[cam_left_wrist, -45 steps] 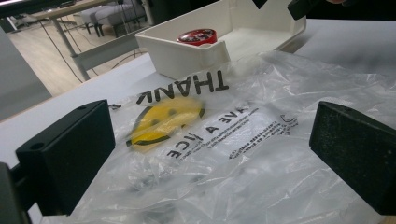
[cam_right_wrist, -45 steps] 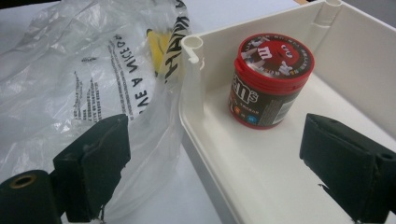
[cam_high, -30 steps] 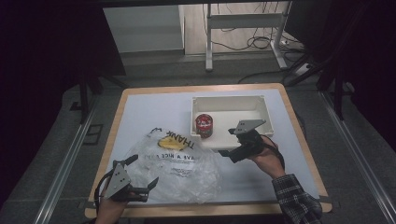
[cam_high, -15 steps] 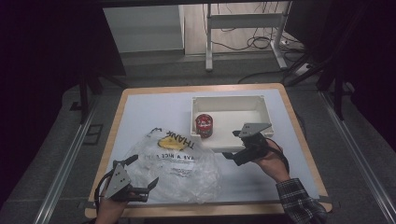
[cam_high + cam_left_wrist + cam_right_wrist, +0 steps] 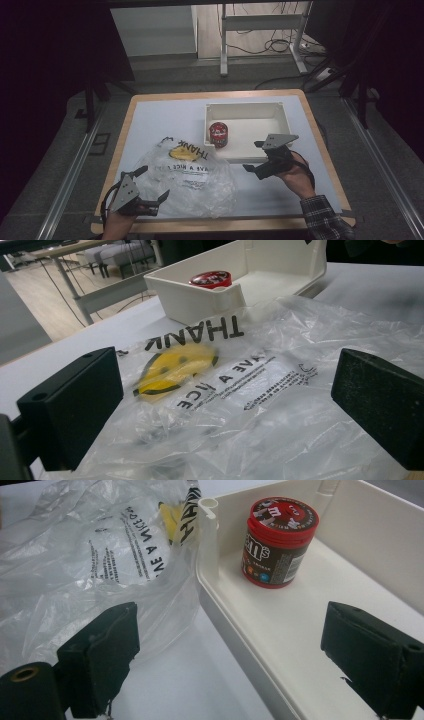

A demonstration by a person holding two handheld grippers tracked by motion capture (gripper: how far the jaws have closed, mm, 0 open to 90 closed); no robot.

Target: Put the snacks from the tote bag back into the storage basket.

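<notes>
A crumpled clear plastic bag (image 5: 186, 176) printed with "THANK" and a yellow smiley lies on the table's front left; it also shows as the bag (image 5: 240, 390) and the bag (image 5: 75, 565). A red-lidded candy can (image 5: 218, 134) stands upright in the left end of a white tray (image 5: 245, 105), seen close as the can (image 5: 277, 542) in the tray (image 5: 280, 630). My left gripper (image 5: 152, 183) is open at the bag's near-left edge, its jaws either side of the plastic (image 5: 225, 407). My right gripper (image 5: 252, 156) is open and empty, straddling the tray's near-left rim (image 5: 235, 650).
The table (image 5: 160, 115) has a pale top with a wooden border. Bare surface lies behind the bag and to the right of the tray. A metal stand (image 5: 260, 35) and cables sit on the floor beyond the far edge.
My right gripper has drifted slightly right and toward the person, still open. The left gripper and the bag have not moved.
</notes>
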